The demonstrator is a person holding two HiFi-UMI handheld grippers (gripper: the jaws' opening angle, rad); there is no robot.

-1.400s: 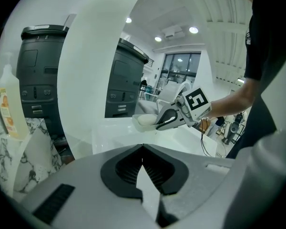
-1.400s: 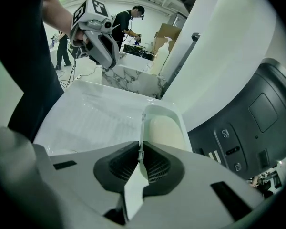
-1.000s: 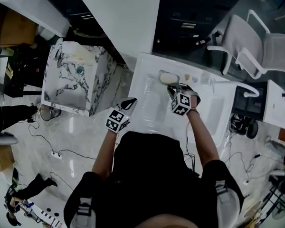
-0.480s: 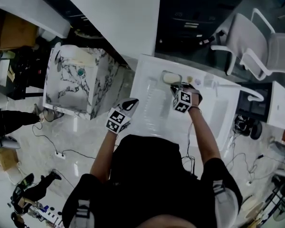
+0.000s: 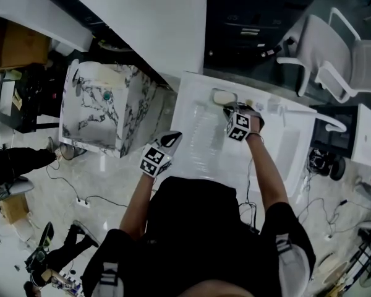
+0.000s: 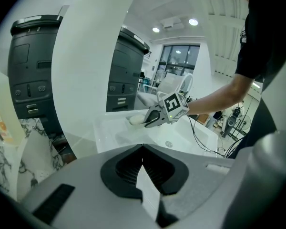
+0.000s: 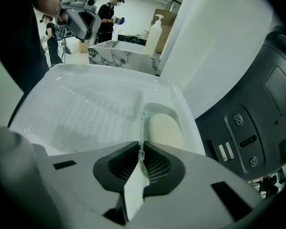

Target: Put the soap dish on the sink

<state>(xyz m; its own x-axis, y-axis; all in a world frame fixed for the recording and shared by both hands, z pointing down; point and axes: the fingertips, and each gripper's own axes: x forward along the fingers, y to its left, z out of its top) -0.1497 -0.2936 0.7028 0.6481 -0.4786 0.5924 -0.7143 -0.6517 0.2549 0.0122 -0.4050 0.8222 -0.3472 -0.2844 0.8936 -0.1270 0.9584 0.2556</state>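
Right tongs [image 5: 229, 109] carried soap dish [image 5: 224, 96] slightly forward.

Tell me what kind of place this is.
Probably a lab or office staging a washroom: a white sink with a soap dish, office chairs behind it, cables across the polished floor.

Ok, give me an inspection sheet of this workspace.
Surface: white sink, drainboard bare.
Job's things: soap dish holding a soap bar, at the sink's far corner.
Clutter: pump bottle on the marbled cabinet.
Grippers: right gripper shut on the soap dish's rim; left gripper shut, empty, beside the sink.
Cables: cables loose on the floor.
Surroundings: white chairs, people in the background.
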